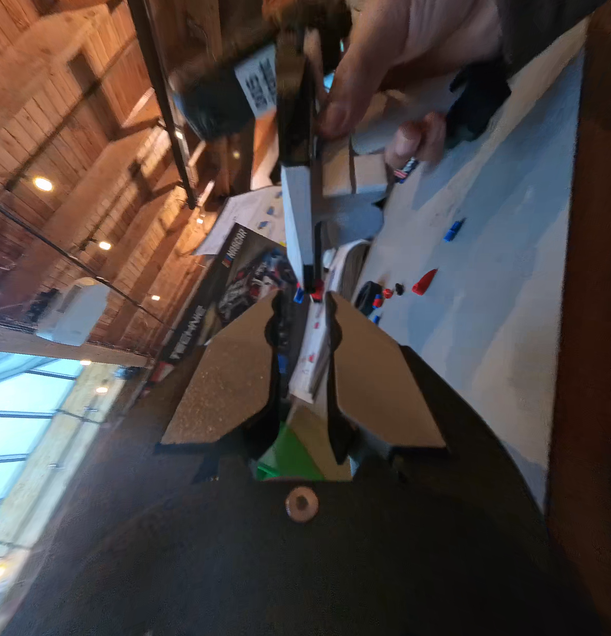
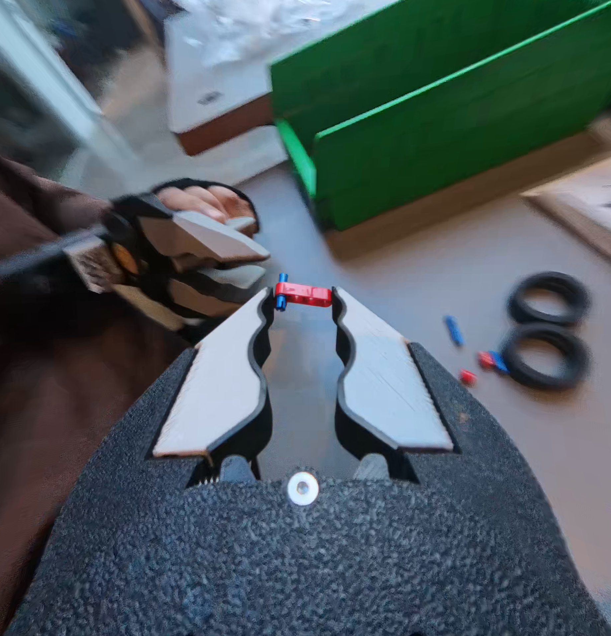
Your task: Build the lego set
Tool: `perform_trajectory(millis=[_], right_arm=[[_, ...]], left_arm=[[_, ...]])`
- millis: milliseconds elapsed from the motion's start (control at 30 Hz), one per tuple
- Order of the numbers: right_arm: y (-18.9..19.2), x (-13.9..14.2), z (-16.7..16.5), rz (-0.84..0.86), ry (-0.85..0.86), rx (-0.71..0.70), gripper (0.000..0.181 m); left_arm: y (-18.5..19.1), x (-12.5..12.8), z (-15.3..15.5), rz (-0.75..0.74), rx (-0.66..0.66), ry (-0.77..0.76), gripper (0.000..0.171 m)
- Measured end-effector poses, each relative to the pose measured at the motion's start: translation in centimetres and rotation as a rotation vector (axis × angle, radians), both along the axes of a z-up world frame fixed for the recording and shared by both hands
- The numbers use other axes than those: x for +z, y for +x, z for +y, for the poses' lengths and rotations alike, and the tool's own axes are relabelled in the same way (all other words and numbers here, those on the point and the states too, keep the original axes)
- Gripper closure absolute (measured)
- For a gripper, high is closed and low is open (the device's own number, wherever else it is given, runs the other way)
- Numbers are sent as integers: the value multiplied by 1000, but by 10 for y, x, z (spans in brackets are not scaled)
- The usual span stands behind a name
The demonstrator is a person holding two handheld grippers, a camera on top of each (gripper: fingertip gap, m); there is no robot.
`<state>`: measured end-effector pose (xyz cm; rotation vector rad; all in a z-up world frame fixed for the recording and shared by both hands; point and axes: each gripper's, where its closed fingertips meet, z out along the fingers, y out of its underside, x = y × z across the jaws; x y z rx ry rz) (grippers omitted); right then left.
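My right gripper is shut on a short red beam, held end to end between its fingertips above the table. A blue pin sticks through the beam's left end. My left gripper is just left of the beam, held by a hand, with its jaws a little apart. In the left wrist view my left gripper is open and empty. The right gripper's tip with the red beam hangs just beyond its fingertips.
Two black tyres, a blue pin and small red and blue pieces lie to the right. A green box stands behind. The left wrist view shows a red sloped piece, the set's box and the instruction booklet. My two grippers' fingertips are within a few centimetres of each other. The red sloped piece lies around 8 cm away from my right fingertips.
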<state>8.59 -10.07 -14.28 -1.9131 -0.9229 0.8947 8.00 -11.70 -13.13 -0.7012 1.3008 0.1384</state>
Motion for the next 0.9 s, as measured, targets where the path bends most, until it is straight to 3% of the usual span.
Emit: perform_trajectory(millis=[100, 200, 367, 467, 600, 733, 900], right_arm=[[32, 5, -9, -158, 184, -154, 149], [55, 7, -26, -215, 256, -269, 149], [87, 2, -36, -205, 260, -396, 149], [91, -3, -37, -175, 238, -410, 149], [93, -8, -41, -173, 233, -394, 149], [96, -9, -45, -170, 235, -374, 149], [101, -4, -46, -166, 256, -365, 149]], left_arm=[[0, -22, 7, 71, -28, -226, 147], [-1, -53, 21, 188, 21, -505, 144], [20, -60, 38, 184, 65, -781, 147], [45, -64, 49, 190, 70, -981, 152], [64, -69, 74, 199, 125, -1102, 155], [79, -77, 68, 223, 76, -1318, 155], [80, -78, 78, 177, 113, -1401, 157]])
